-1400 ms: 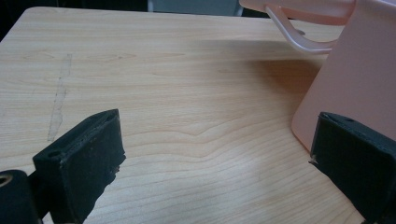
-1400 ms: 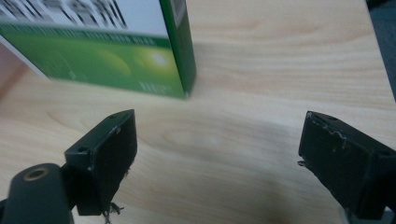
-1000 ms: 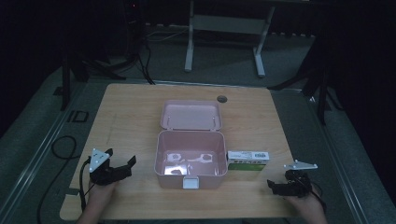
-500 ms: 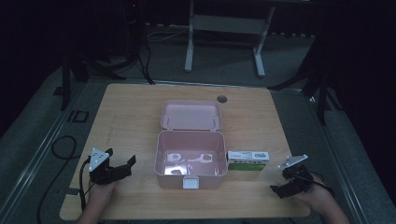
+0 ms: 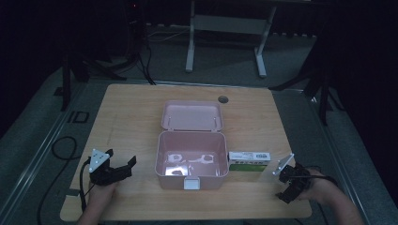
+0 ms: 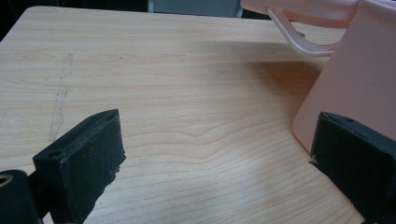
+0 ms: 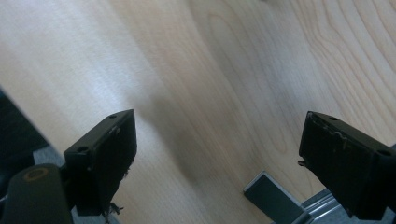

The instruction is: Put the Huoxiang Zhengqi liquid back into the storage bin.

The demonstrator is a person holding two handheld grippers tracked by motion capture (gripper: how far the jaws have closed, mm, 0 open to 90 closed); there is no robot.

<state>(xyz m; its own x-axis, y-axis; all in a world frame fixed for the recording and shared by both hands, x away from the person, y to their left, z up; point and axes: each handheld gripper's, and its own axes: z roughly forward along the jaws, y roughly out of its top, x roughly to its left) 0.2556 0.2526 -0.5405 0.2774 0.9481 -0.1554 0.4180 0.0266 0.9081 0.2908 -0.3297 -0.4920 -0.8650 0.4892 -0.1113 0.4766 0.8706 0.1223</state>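
Light wooden table [image 5: 131, 117], rounded corners, small round grommet hole at its far edge. Centre of it: pink plastic storage box [image 5: 191, 159] with rounded corners, hinged lid thrown open and lying flat behind it, white latch tab on the near wall; interior shows pale glare patches, contents not readable. Touching or just beside the box's right wall lies the small white-and-green cardboard carton [image 5: 249, 160], flat on its long side; I take it as the item to go into the box. Left gripper [image 5: 126, 167], black with grey three-cornered plate, rests low on the table left of the box, jaws spread wide with nothing between them; in the left gripper view the pink wall sits just past one jaw. Right gripper [image 5: 284, 186] is near the table's front right corner, right of the carton and apart from it, tilted, jaws likewise released and empty; its view looks down at bare wood and the table edge. Risks, as judgement: the right gripper points away from the carton, so a hurried swing could knock it along the table or wedge it against the box wall. The carton lies flat and thin, so a shallow pinch may slip. The left jaw, so near the box, could shove it and shift the target.
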